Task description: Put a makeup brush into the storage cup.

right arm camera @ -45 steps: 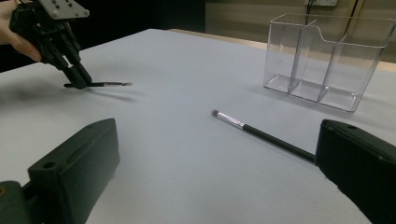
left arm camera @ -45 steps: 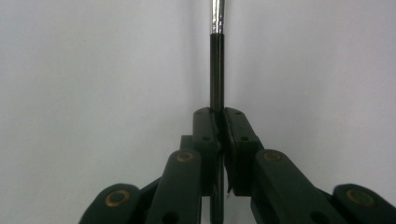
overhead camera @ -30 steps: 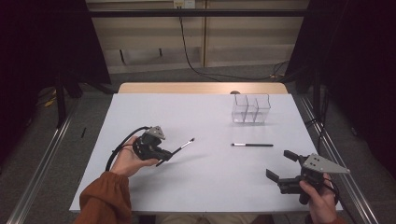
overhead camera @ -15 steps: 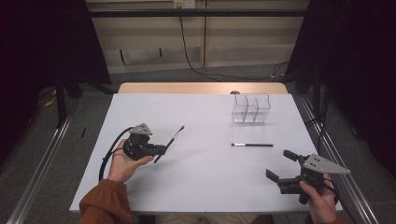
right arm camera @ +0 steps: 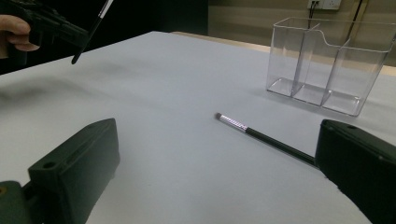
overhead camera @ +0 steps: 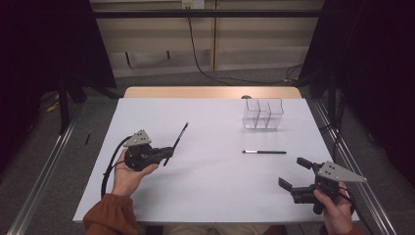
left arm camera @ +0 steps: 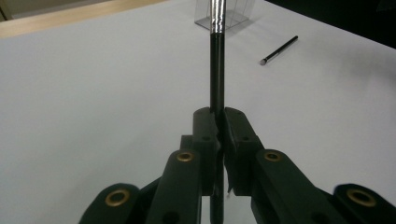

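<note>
Nearest, the right tool [overhead camera: 295,179] rests with its jaws spread and empty on the white worktop [overhead camera: 210,196]. The left tool [overhead camera: 169,153] clenches a black pen [overhead camera: 176,143] by one end, lifted. Beyond lie a second pen [overhead camera: 264,152] and the clear organizer [overhead camera: 263,113]. Gripped so far off-centre, the raised pen could pivot and miss its compartment.

Dim room, evenly lit white table, soft shadows, blurred foreground claws

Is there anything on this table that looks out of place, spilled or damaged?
Nothing stands out. The clear organizer stands upright and empty near the far right of the table. One black brush lies flat in front of it. The left gripper holds a second brush off the table. No spill or damage is visible.
</note>
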